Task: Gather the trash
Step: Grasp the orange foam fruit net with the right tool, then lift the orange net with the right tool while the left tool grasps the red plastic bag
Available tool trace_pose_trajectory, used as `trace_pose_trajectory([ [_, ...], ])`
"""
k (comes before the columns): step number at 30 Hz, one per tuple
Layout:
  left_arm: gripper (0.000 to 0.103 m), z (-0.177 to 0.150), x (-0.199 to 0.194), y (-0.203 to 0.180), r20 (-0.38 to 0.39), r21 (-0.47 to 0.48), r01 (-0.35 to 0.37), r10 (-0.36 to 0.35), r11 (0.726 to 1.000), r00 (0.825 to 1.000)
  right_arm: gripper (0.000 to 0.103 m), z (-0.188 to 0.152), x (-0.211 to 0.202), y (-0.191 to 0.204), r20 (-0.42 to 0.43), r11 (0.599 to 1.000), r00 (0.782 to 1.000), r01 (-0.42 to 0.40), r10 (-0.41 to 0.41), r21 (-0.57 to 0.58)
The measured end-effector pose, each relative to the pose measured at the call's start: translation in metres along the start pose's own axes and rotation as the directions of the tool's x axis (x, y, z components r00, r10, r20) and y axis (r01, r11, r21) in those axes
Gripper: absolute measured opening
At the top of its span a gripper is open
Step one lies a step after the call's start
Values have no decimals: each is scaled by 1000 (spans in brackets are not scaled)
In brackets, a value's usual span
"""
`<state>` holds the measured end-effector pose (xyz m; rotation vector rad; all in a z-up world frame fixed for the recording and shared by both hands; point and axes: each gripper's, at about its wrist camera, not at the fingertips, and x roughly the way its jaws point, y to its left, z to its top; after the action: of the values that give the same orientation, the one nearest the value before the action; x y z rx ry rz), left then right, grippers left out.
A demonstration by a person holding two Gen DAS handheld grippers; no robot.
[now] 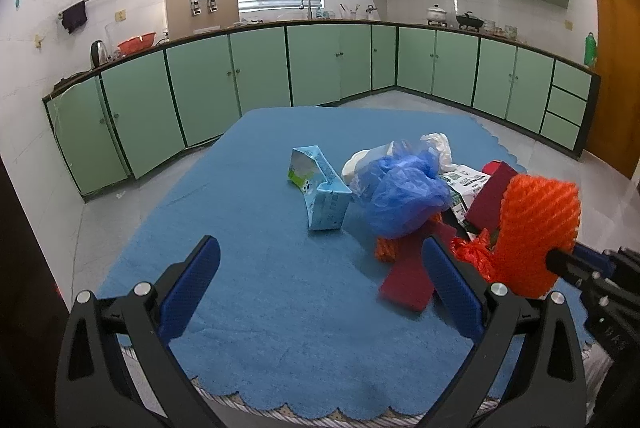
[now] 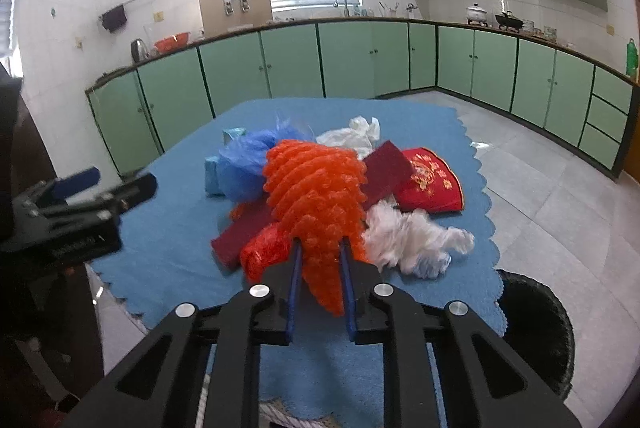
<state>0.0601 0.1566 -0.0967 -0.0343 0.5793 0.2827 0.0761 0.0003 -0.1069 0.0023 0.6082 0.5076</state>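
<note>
Right gripper [image 2: 320, 260]: jaws clamped on the orange foam net [image 2: 316, 200], which stands up between the blue pads and fans out ahead of them, lifted above the blue cloth [image 2: 168, 240]. Just below and right of these jaws, off the table edge, sits a black-lined bin [image 2: 536, 332].

Left gripper [image 1: 320, 276]: jaws wide apart, nothing between them, hovering over bare cloth.

Just ahead of the right gripper's jaws, under the net: a red plastic bag [image 2: 262, 254] to the left, a white crumpled bag [image 2: 416, 240] to the right. Left of the red bag lies a dark red card [image 2: 240, 234].

Further ahead: a blue plastic bag [image 1: 400, 192], with a light blue carton [image 1: 322, 192] left of it; a red embroidered pouch [image 2: 434, 184] to the right.

Farthest: a white crumpled wrapper [image 2: 352, 134] at the pile's back.
</note>
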Motion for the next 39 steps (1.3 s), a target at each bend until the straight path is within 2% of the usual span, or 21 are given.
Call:
trace_pose_trajectory([
  [7, 98, -1, -7, -15, 9, 25, 33, -33, 999, 999, 17, 4, -22, -10, 32, 997, 999, -43, 41, 62],
  [14, 98, -6, -8, -44, 5, 52, 105, -105, 993, 994, 17, 3, -44, -33, 50, 988, 998, -53, 46, 147],
  [20, 90, -11, 0, -69, -13, 84, 147, -146, 986, 989, 17, -6, -56, -51, 49, 986, 996, 60, -68, 155],
  [22, 82, -12, 8, -76, -32, 84, 157, -155, 984, 987, 17, -10, -59, -57, 48, 983, 994, 84, -93, 165],
  [25, 82, -14, 17, -84, -58, 84, 166, -161, 983, 985, 17, -13, -60, -68, 44, 976, 989, 132, -142, 174],
  [30, 81, -19, 29, -95, -89, 95, 172, -164, 981, 983, 17, -17, -57, -78, 32, 967, 984, 164, -173, 195],
  [32, 78, -20, 34, -97, -102, 93, 171, -162, 981, 982, 17, -18, -54, -80, 26, 966, 984, 169, -178, 197],
  [35, 59, -22, 42, -100, -132, 85, 182, -170, 980, 977, 17, -20, -49, -81, 18, 966, 983, 175, -182, 190],
  [37, 33, -24, 46, -100, -155, 68, 214, -201, 975, 967, 17, -21, -47, -81, 12, 966, 984, 174, -180, 191],
  [38, 27, -25, 48, -99, -162, 59, 228, -216, 972, 963, 17, -20, -46, -81, 10, 966, 984, 175, -180, 192],
  [39, 27, -25, 47, -99, -159, 53, 237, -226, 970, 961, 17, -21, -45, -81, 7, 965, 984, 176, -181, 193],
])
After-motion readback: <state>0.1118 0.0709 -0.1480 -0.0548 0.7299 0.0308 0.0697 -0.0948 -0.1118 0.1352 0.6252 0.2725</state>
